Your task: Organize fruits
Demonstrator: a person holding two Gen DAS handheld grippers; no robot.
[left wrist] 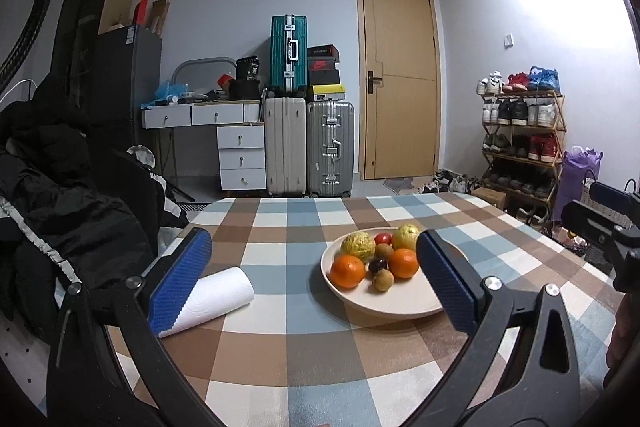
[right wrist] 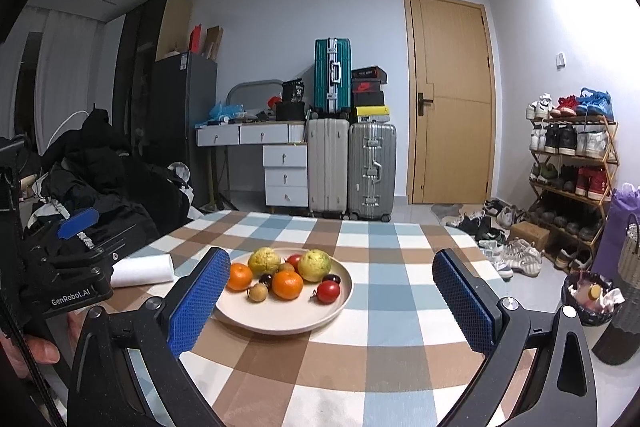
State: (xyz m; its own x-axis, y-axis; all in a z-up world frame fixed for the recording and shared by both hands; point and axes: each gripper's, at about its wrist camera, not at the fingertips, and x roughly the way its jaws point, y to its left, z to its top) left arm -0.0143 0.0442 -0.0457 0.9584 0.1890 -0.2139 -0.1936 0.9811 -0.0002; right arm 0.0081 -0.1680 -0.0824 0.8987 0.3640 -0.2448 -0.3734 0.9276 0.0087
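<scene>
Both grippers, left (left wrist: pixel 314 277) and right (right wrist: pixel 326 301), hover with jaws apart and empty above the checked table (right wrist: pixel 400 267), while all visible fruit already sits piled on the plate (right wrist: pixel 280 323); sorting looks either finished or unstarted.

White walls; wooden door (right wrist: pixel 452 99) at 1 o'clock. Suitcases (right wrist: pixel 352 155) stacked at 12, drawer desk (right wrist: pixel 264 147) beside. Shoe rack (right wrist: pixel 572 171) at 3; fridge (right wrist: pixel 184 123) at 10.

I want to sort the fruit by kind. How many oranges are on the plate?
2. One orange sits at the plate's left edge; the other orange is near the middle. None seems hidden.
</scene>
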